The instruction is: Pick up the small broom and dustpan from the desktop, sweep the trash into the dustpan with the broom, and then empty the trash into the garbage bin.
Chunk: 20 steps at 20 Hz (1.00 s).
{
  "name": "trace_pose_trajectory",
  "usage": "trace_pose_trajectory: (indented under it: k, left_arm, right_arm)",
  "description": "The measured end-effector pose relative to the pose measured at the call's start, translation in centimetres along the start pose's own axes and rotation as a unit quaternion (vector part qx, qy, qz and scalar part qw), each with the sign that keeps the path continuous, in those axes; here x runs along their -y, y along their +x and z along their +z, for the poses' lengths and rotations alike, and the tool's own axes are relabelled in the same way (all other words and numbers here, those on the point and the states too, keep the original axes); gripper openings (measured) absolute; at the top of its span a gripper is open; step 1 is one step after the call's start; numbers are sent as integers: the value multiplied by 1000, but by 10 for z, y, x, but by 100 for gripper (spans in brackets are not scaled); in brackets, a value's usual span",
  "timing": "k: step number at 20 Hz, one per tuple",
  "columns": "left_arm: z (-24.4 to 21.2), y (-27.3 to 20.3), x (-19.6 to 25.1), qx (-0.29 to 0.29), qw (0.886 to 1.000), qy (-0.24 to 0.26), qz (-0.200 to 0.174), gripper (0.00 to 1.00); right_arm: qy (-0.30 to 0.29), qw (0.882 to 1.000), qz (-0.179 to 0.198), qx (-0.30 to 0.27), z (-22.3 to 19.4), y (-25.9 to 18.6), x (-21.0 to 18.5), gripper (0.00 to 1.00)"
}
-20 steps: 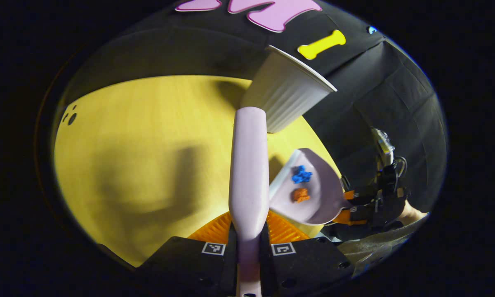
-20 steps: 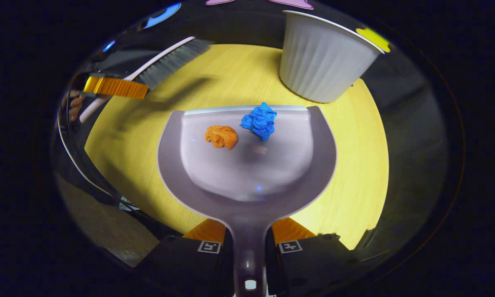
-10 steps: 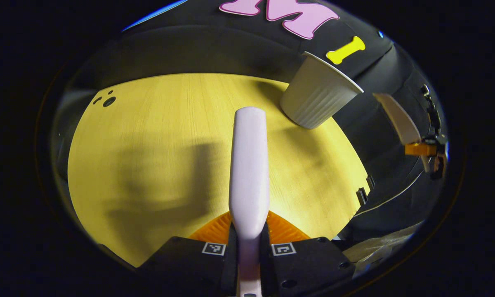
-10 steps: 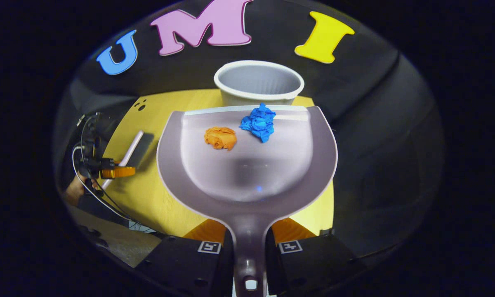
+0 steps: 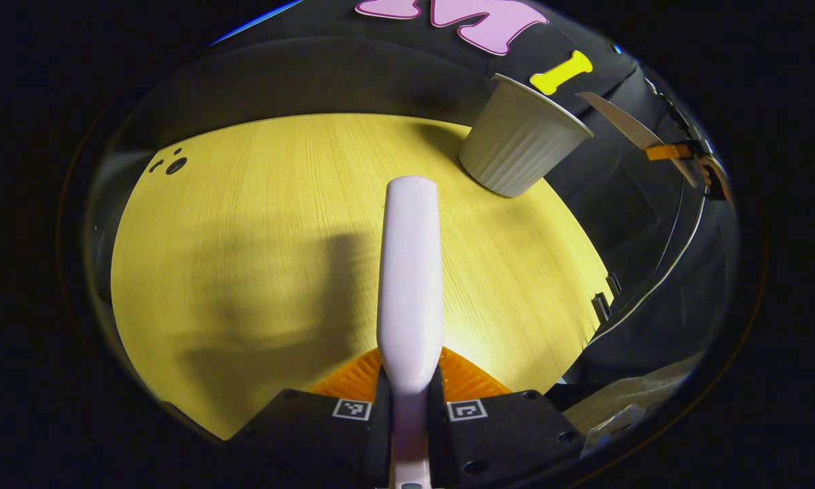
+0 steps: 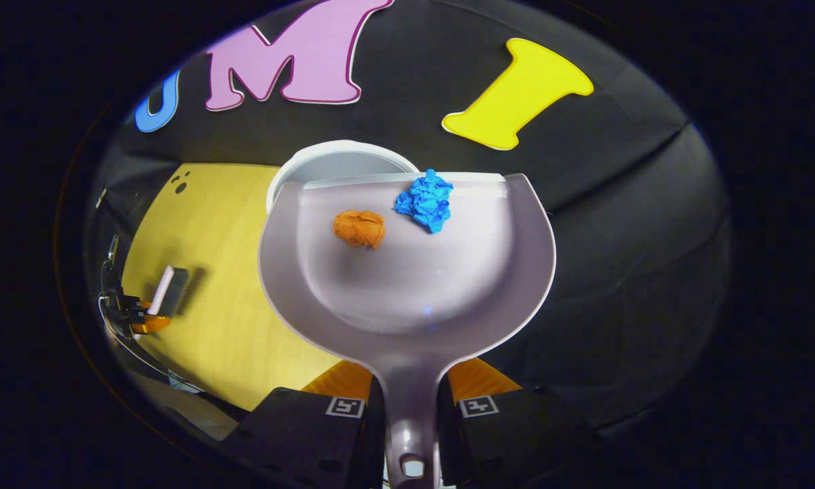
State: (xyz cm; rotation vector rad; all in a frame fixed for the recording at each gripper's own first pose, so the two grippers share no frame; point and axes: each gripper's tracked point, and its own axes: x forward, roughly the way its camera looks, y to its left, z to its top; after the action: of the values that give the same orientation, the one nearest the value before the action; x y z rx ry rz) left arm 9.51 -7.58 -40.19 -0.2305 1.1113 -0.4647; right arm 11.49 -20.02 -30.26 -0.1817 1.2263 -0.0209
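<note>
Under me, in the left gripper view, the table (image 5: 258, 224) spreads wide and yellow, with small dark holes near its far edge at ten o'clock. The bin (image 5: 519, 146) stands on it at one o'clock, pale and ribbed, close to the table's edge. My left gripper (image 5: 409, 397) is closed on the broom (image 5: 411, 272), both fingers pressing its handle; the broom runs straight toward twelve o'clock above the table. At two o'clock the dustpan (image 5: 628, 125) shows edge-on in the air beyond the bin, with my right gripper behind it.

In the right gripper view, my right gripper (image 6: 411, 401) is clamped on the dustpan (image 6: 407, 285) by its handle, both fingers against it. The pan's front lip lies over the bin (image 6: 333, 159) and hides most of the bin's mouth. A blue paper wad (image 6: 424, 202) sits at the lip at twelve o'clock, and a smaller orange wad (image 6: 360, 228) lies just beside it at eleven o'clock, apart from it. At nine o'clock the left gripper (image 6: 139, 319) holds the broom (image 6: 166, 291) over the table (image 6: 204, 272). The fingers carry square black-and-white markers; I can read no writing on any tool.
</note>
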Motion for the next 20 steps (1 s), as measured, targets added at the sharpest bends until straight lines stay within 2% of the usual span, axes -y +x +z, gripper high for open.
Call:
trace_pose_trajectory:
  k: [2, 3, 5, 6, 9, 11, 14, 20]
  left_arm:
    - [-1, -1, -3, 1, 1000, -5, 2, 26]
    - [-2, -1, -5, 3, 1000, -8, 3, 26]
    - [-4, -1, -6, 4, 1000, -14, 4, 26]
    - [-5, -2, -7, 4, 1000, -17, 4, 26]
    - [-9, -4, -12, 4, 1000, -14, 15, 26]
    - [-9, -4, -16, 6, 1000, -5, 27, 26]
    - [-9, -4, -14, 8, 1000, -13, 26, 26]
    - [-12, -4, -13, 8, 999, -10, 38, 24]
  right_arm:
    - [-24, 999, -20, -22, 16, 8, 14, 36]
    - [-43, 998, -28, -35, 22, 12, 19, 40]
    - [-80, 994, -41, -64, 34, 18, 34, 31]
    - [-98, 991, -47, -79, 41, 21, 42, 36]
    - [-151, 979, -57, -122, 49, 21, 49, 36]
    - [-195, 966, -66, -153, 48, 22, 52, 36]
    - [-211, 962, -58, -163, 50, 27, 46, 36]
    - [-214, 963, -64, -148, 51, 24, 50, 36]
